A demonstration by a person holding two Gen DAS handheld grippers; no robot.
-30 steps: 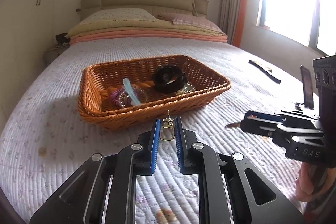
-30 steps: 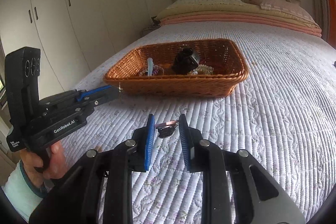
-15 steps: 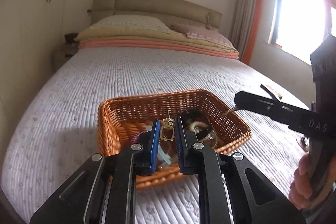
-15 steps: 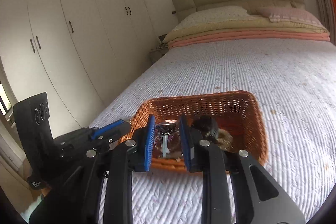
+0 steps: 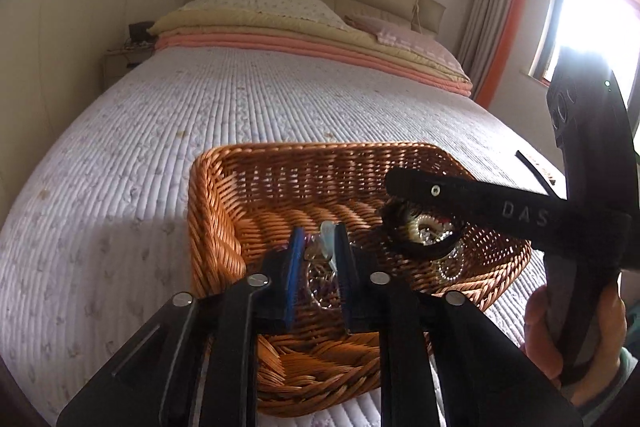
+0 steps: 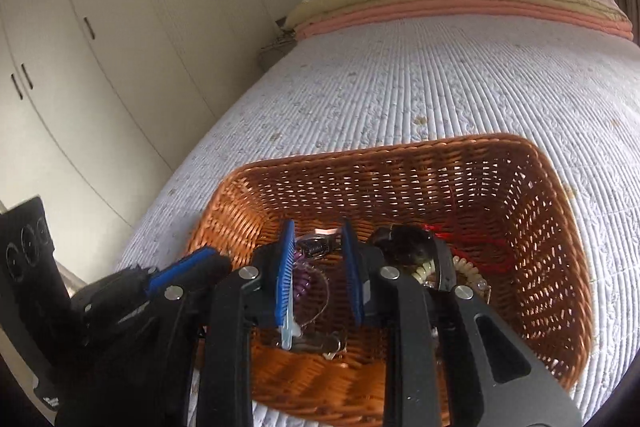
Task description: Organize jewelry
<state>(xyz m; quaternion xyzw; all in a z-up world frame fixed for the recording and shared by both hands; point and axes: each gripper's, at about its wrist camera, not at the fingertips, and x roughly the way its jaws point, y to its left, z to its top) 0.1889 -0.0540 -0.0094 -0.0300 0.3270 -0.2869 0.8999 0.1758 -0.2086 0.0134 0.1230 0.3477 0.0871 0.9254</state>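
Observation:
A woven orange basket (image 5: 320, 151) (image 6: 400, 147) sits on the quilted bed and holds a black ring-shaped piece (image 5: 420, 247) (image 6: 404, 247), pearl beads (image 6: 464, 271), a purple coil (image 6: 302, 279) and a light blue clip (image 6: 288, 335). My left gripper (image 5: 318, 255) hangs over the basket's near left part with its jaws opening. A small gold earring (image 5: 311, 255) shows between the pads, and they no longer seem to press it. My right gripper (image 6: 316, 251) is shut on a small silver piece (image 6: 318, 247) above the basket's middle, and reaches in from the right (image 5: 394, 183).
The white quilt (image 5: 160, 147) spreads all round the basket. Folded blankets and pillows (image 5: 280, 23) lie at the headboard. White wardrobe doors (image 6: 100, 27) stand on the left, a bright window (image 5: 592, 27) on the right. A black strap (image 5: 536, 171) lies right of the basket.
Both grippers have travelled forward from above the quilt to above the basket's inside. The gap between the left pads has widened. The right gripper keeps its silver piece.

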